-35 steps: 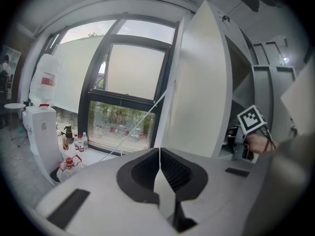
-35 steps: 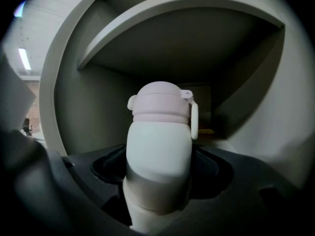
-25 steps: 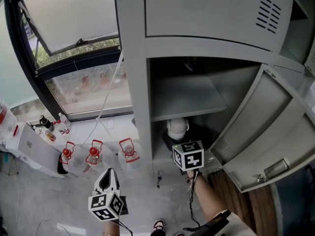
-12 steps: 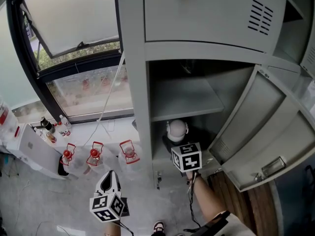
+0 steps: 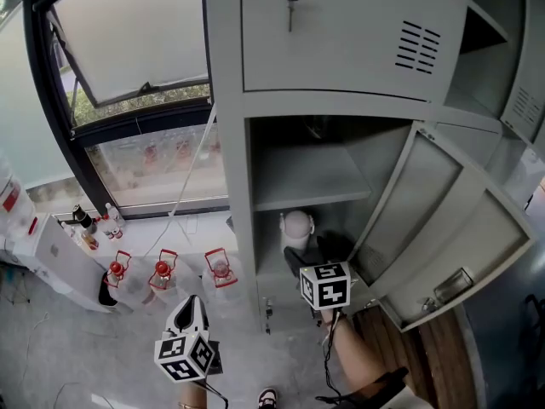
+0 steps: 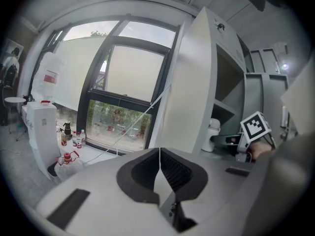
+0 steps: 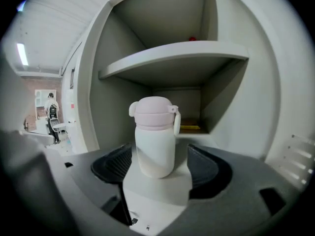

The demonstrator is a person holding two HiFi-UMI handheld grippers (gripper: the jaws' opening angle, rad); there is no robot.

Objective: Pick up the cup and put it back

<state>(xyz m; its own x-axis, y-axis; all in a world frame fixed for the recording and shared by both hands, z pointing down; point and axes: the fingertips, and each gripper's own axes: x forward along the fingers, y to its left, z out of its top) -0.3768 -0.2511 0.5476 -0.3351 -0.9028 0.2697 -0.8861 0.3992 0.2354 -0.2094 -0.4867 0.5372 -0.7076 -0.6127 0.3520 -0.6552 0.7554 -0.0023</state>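
Right gripper view: your right gripper (image 7: 156, 167) gapes wide, ungripped; cup (image 7: 154, 140) upright at 12 o'clock between its jaws, on locker floor (image 7: 199, 137). Left gripper (image 6: 159, 167) closed, empty. Close off-centre and you likely tip it.

A grey metal locker (image 5: 228, 143) stands with its lower door (image 5: 443, 228) swung open beside a dark-framed window (image 5: 128, 41). A white cup with a pale pink lid (image 5: 295, 227) sits upright on the lower compartment's floor, beneath the shelf (image 5: 306, 177). The right gripper (image 5: 300, 256) points at it from just in front. The left gripper (image 5: 188, 305) hangs outside the locker, near three clear red-handled jugs (image 5: 162, 273).
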